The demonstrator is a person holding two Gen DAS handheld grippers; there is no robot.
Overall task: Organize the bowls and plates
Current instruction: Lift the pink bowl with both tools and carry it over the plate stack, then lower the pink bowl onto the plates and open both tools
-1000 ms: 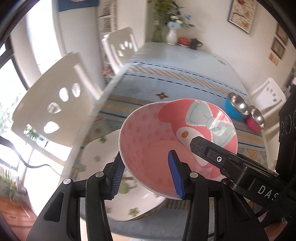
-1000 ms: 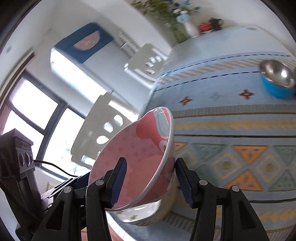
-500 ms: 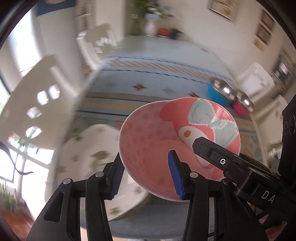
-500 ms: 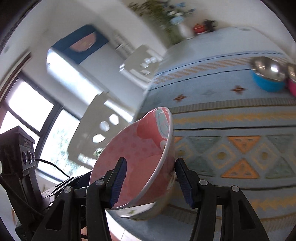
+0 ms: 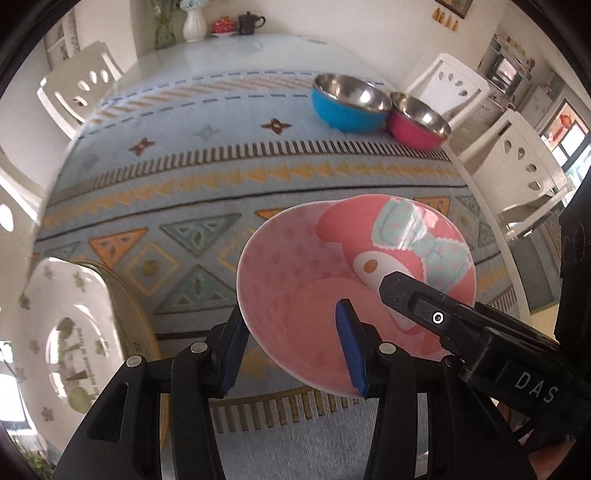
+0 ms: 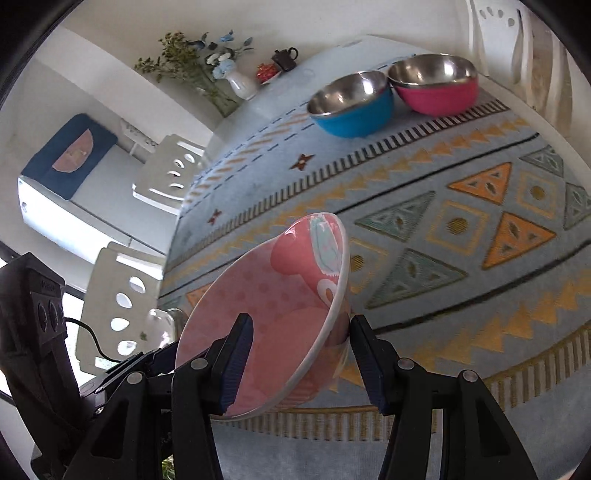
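Observation:
A pink cartoon bowl is held tilted above the patterned tablecloth by both grippers. My left gripper is shut on its near-left rim, one blue pad inside and one outside. My right gripper is shut on its opposite rim, and one of its fingers shows inside the bowl in the left wrist view. The bowl also shows edge-on in the right wrist view. A white floral plate lies at the table's near-left edge. A blue steel bowl and a pink steel bowl stand side by side at the far right.
White chairs stand around the table. A vase, a red pot and a dark teapot stand at the table's far end. The patterned cloth lies between the held bowl and the steel bowls.
Both grippers have carried the pink bowl to the right, off the white floral plate. The plate is now at the far left and the steel bowls are nearer.

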